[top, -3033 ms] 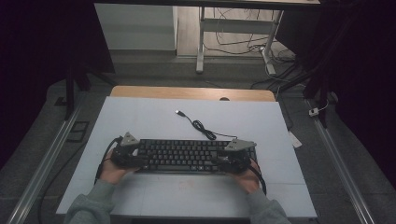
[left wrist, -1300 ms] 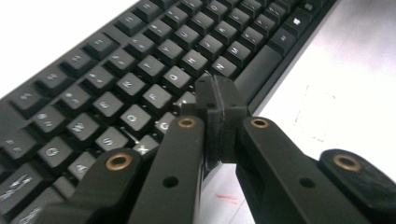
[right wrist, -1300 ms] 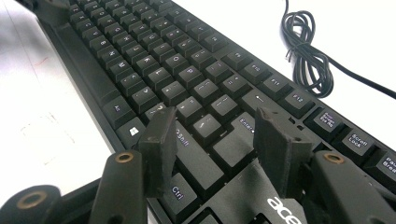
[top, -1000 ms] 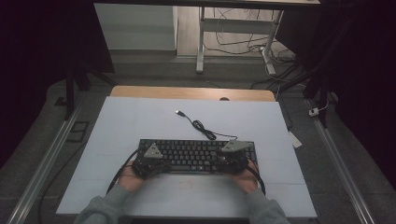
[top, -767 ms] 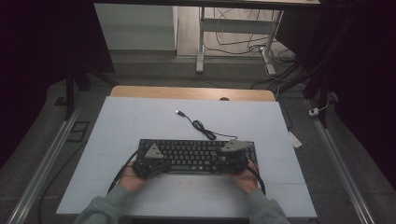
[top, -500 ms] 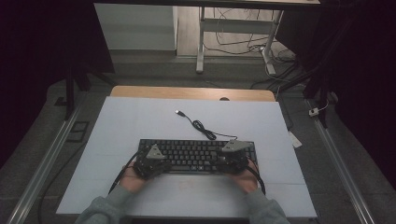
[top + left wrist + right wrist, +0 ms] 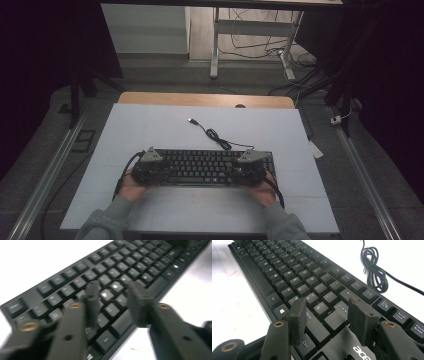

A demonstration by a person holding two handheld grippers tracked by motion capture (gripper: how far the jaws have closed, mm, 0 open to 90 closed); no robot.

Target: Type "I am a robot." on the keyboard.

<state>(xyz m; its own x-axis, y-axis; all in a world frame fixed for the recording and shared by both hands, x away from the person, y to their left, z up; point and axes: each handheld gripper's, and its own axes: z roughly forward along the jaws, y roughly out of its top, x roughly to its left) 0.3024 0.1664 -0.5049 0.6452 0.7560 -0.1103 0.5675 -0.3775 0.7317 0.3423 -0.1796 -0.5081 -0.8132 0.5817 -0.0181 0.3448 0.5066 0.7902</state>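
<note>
A black keyboard lies on the white table top, near its front edge. Its black cable runs back in a small coil to a USB plug. My left gripper sits over the keyboard's left end, and my right gripper over its right end. In the left gripper view the left gripper stands open just above the keys. In the right gripper view the right gripper is open over the Shift and Enter keys, with the coiled cable beyond. Neither holds anything.
Metal rails run along both sides of the table. A strip of wooden table top shows at the far edge. A small white object lies off the right edge. Desk legs and cables stand on the floor behind.
Since three seconds ago my left gripper has moved right, from the keyboard's left edge to over its keys. Over the last second nothing has visibly moved.
</note>
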